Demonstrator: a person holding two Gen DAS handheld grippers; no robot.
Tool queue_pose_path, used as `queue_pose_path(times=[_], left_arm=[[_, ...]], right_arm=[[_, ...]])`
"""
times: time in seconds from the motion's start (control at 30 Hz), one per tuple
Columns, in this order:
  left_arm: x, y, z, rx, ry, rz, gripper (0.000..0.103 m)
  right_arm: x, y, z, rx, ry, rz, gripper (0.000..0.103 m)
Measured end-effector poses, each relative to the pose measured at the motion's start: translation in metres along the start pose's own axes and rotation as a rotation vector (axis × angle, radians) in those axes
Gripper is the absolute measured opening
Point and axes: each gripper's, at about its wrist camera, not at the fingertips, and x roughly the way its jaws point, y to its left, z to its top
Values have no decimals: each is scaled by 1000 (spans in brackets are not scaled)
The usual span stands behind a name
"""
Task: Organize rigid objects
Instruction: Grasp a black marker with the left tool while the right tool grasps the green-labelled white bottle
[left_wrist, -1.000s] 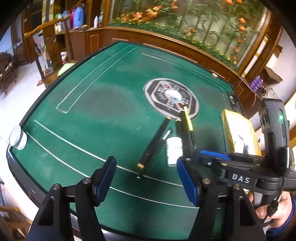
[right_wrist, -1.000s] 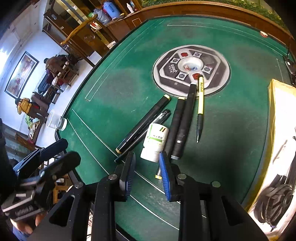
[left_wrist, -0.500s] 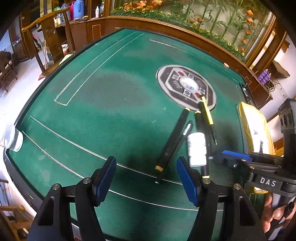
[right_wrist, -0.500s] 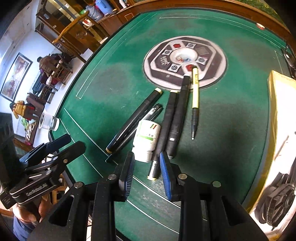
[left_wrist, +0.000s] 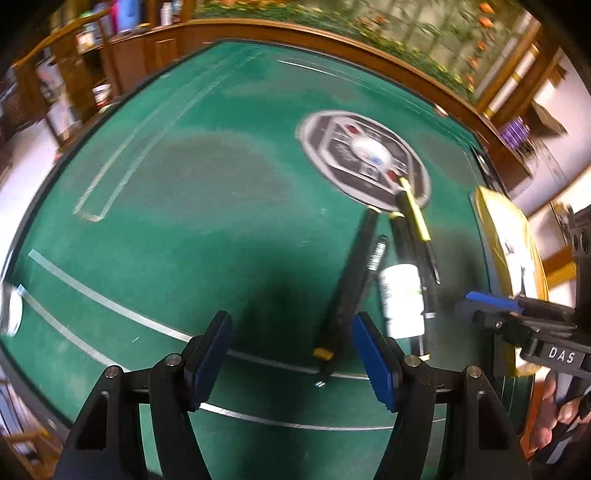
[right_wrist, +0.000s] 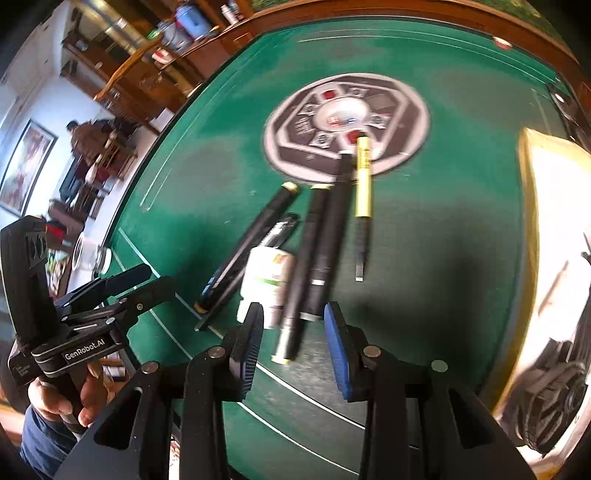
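1. The right tongs (right_wrist: 293, 343) stand partly apart, gripping nothing; their jaws have just been opening. The near end of one black pen (right_wrist: 301, 273) shows in the gap between the blue pads, not pressed by them.
2. The left tongs (left_wrist: 291, 354) stand wide apart with nothing between them, over bare green felt to the left of the pens.
3. The pens lie in a loose fan on the table (left_wrist: 184, 229): a long black pen (left_wrist: 351, 273) on the left, a white bottle (left_wrist: 402, 299) lying beside it, and a yellow pen (right_wrist: 362, 192) farthest right, its top on the round grey centre disc (right_wrist: 347, 122).
4. A yellow-edged box (right_wrist: 546, 229) sits at the right table edge, well apart from the pens.
5. Open felt spreads to the left and far side, up to the wooden rim (left_wrist: 332, 37).
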Motion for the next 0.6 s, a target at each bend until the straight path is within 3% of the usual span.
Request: queue_pose_path(times=[0.33,0.43,0.47,0.5,0.53,0.6], left_arm=[[49,-28,30,121,80,56,70],[55,-27,36,134,70,57,68],[55,-27,36,145,63,74,60],[56,-28,37,160,51,106,46],[56,-27,38,172,40,143,40],[54,-20,41,153,41,141,25]], right_arm=[[-21,-32,-10,91,-52,-29,33],[-23,-39,-13,112,-57,-35,33],[-23,-39,-14,116,-57,-36,33],[-22,-39,-14,118,-56,-37,33],[-21,-39,-14,120,-54,-38,33],[-19,-35,-13,113,-51,-33,33]])
